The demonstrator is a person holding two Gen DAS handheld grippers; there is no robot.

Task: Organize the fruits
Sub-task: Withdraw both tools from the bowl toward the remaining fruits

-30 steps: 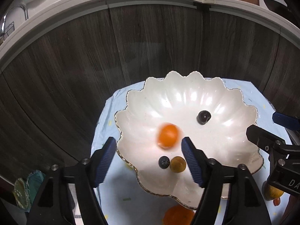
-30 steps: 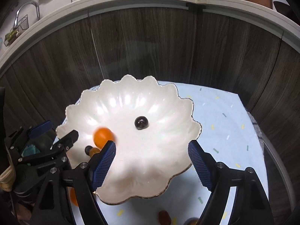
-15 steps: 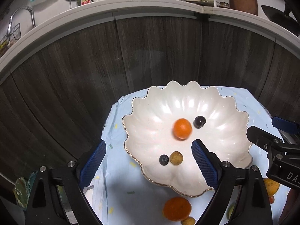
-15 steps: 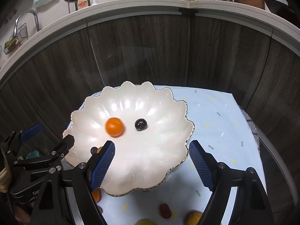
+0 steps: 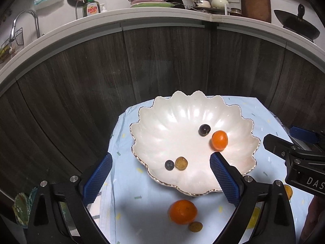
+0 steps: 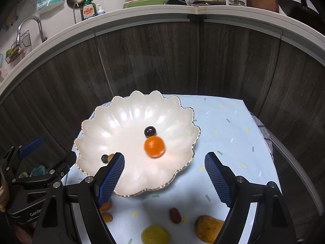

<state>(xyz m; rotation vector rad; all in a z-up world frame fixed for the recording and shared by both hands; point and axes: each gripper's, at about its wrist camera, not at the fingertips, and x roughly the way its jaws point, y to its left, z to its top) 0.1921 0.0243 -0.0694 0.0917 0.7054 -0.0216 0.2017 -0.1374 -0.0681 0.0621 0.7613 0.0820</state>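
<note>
— Progress so far?

— Four pieces sit in the scalloped white bowl (image 5: pixel 182 109): a small orange (image 5: pixel 219 140) toward the right of the basin, touching or just beside a dark round fruit (image 5: pixel 204 130) on its far side, and near the bowl's left-near rim a blue-black berry (image 5: pixel 169 165) touching a yellowish-brown fruit (image 5: pixel 181 163). I'd judge that as under way, not finished.

— What's left outside?

— On the pale blue cloth (image 6: pixel 233 122), near side of the bowl: a larger orange (image 5: pixel 183 211) with a small brown fruit (image 5: pixel 195 226) just beside it, and, seen from my right side, a dark red fruit (image 6: pixel 175 215), a yellow fruit (image 6: pixel 155 234) and a mango-like yellow-orange fruit (image 6: pixel 209 228). Another orange piece shows partly behind my right tool; I can't tell what it is.

— And your fingers?

— My left gripper (image 5: pixel 160 181) is spreading its jaws with nothing between them. My right gripper (image 6: pixel 164 179) stands spread and holds nothing.

— How does the small orange look?

— Round, bright, smooth-skinned, slightly blurred at the edge, so I'd guess it isn't fully settled. It lies free in the bowl, clear of both my tools.
</note>
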